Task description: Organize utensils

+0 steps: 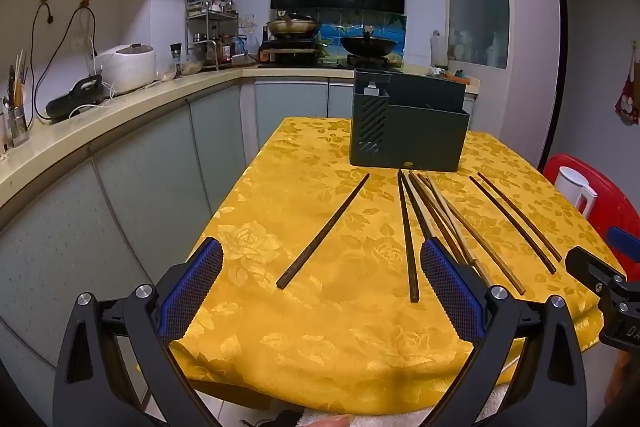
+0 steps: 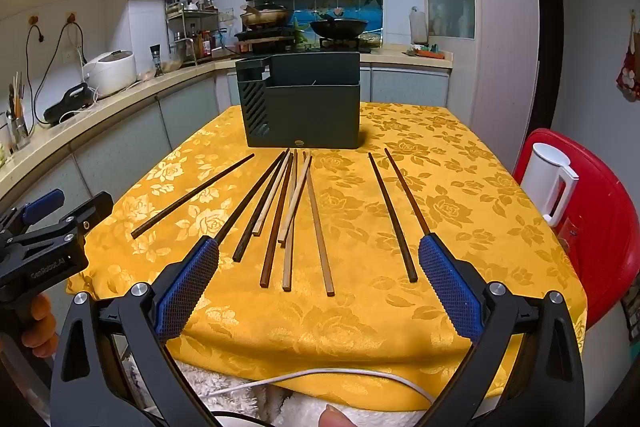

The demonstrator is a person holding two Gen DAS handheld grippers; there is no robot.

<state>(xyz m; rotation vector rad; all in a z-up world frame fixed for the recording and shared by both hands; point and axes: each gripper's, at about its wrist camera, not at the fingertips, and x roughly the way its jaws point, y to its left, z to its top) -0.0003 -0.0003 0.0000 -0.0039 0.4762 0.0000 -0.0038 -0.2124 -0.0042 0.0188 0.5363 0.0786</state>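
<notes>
Yellow rose-patterned tablecloth (image 2: pixel 440 155), dark green holder (image 2: pixel 316 115), brown chopsticks (image 2: pixel 276 227).

Left wrist view: sits at the table's near-left corner, looking forward and slightly down over the yellow tablecloth (image 1: pixel 340 327) toward the stove wall. The dark utensil holder (image 1: pixel 408 123) lies right of centre.

Right wrist view: same near edge, further right, same heading, holder (image 2: pixel 300 103) near centre.

Both are close to the table edge and share the cloth, chopsticks (image 2: pixel 288 219), holder and counter (each also catches the other gripper at its frame margin).
</notes>
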